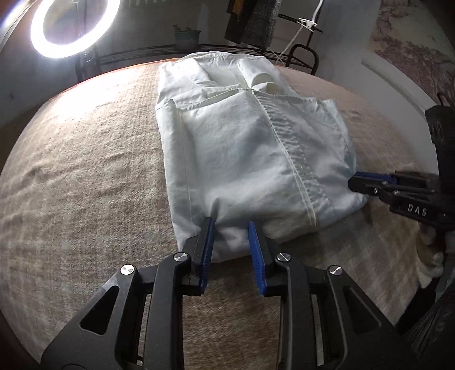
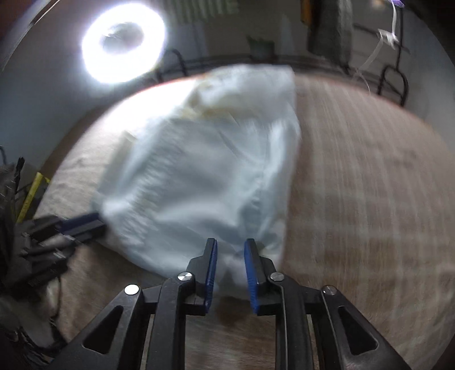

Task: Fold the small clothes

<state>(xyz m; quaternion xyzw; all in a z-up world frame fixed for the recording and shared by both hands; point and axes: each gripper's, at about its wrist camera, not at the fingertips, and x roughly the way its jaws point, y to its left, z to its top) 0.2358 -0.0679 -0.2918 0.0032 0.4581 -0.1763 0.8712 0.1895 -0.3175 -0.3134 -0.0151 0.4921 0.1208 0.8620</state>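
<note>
While both wrist views look down along the fingers, I see the white garment lying partly folded on the tabletop, which is covered in a beige, coarse-woven cloth with a faint grid pattern. My left tongs stand part-way apart with the near hem of the garment bunched between the blue ribbed pads; I cannot tell whether the pads press on it. My right tongs also have a fold of the near edge between their pads, with a narrower gap; the right view is blurred and I cannot tell whether the grip is firm. In the left view the right tongs reach the garment's right-hand corner from the side.

The garment is thin, matte, wrinkled fabric with a stitched seam running along its length and a doubled band of puckered stitching beside it. Its far end shows overlapped flaps and a rounded opening.

Beyond the tabletop, a small dark pot holds a plant. A ring light glows at upper left, and dark cloth hangs over a black metal rail.
</note>
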